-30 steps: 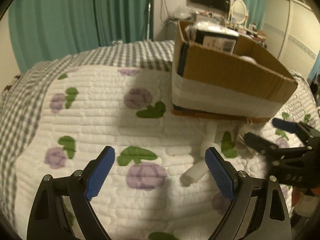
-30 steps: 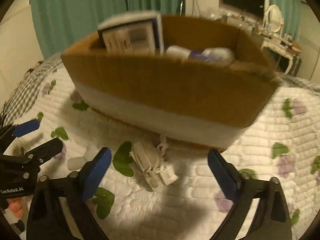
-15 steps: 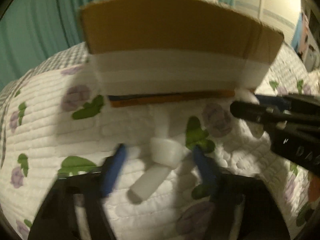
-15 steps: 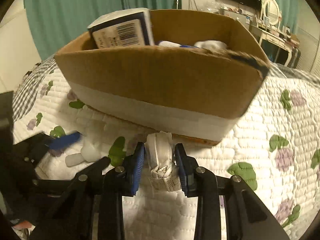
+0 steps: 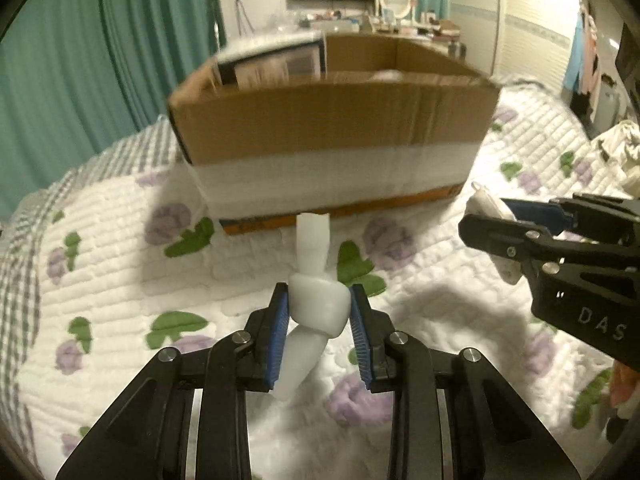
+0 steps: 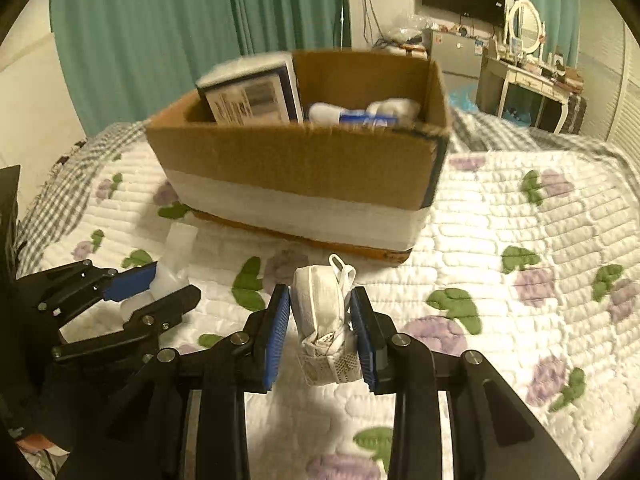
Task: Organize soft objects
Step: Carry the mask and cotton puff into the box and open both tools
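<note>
We have the left gripper clamped on a knotted white foam piece, the right gripper clamped on a rolled white bundle, both near the cardboard box. Risk: the squashy bundles slip out or snag the near wall.

Left gripper and right gripper side by side, both clamped on white items.

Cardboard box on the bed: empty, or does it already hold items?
Already holding items. In the right wrist view the open-topped cardboard box shows an upright printed package and white rolled pieces above its rim.
</note>
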Action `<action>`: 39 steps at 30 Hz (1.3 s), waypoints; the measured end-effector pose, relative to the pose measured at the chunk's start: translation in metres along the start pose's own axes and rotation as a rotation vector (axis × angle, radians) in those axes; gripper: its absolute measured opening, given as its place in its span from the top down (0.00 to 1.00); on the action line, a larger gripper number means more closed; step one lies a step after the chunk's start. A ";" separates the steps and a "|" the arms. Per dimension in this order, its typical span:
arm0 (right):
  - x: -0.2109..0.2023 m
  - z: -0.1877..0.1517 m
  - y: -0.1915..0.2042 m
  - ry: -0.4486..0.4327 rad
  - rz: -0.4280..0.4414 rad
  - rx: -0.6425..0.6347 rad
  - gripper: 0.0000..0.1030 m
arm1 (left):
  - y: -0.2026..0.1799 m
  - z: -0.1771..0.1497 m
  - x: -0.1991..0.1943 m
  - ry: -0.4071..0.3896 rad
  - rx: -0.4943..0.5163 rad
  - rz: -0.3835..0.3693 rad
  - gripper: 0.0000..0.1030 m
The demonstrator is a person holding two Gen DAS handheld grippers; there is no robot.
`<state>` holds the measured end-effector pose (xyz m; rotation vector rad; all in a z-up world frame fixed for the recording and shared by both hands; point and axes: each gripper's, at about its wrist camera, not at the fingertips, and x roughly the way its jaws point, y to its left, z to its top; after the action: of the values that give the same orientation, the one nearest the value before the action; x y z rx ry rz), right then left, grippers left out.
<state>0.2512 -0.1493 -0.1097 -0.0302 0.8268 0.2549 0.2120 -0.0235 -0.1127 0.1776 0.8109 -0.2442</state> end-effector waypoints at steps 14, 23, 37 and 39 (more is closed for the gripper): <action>-0.115 0.038 0.016 -0.160 -0.026 -0.047 0.70 | 0.000 0.046 -0.110 -0.209 0.010 -0.014 0.72; -0.137 0.099 0.003 -0.237 -0.018 -0.041 0.70 | 0.012 0.097 -0.111 -0.275 0.029 -0.013 0.72; 0.003 0.166 -0.045 -0.189 0.020 0.058 0.70 | 0.016 0.140 0.020 -0.184 -0.001 -0.046 0.71; 0.020 0.168 -0.048 -0.181 0.029 0.058 0.70 | 0.010 0.135 0.035 -0.176 0.022 -0.029 0.70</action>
<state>0.3967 -0.1703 -0.0140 0.0589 0.6546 0.2573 0.3318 -0.0527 -0.0460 0.1626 0.6365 -0.2921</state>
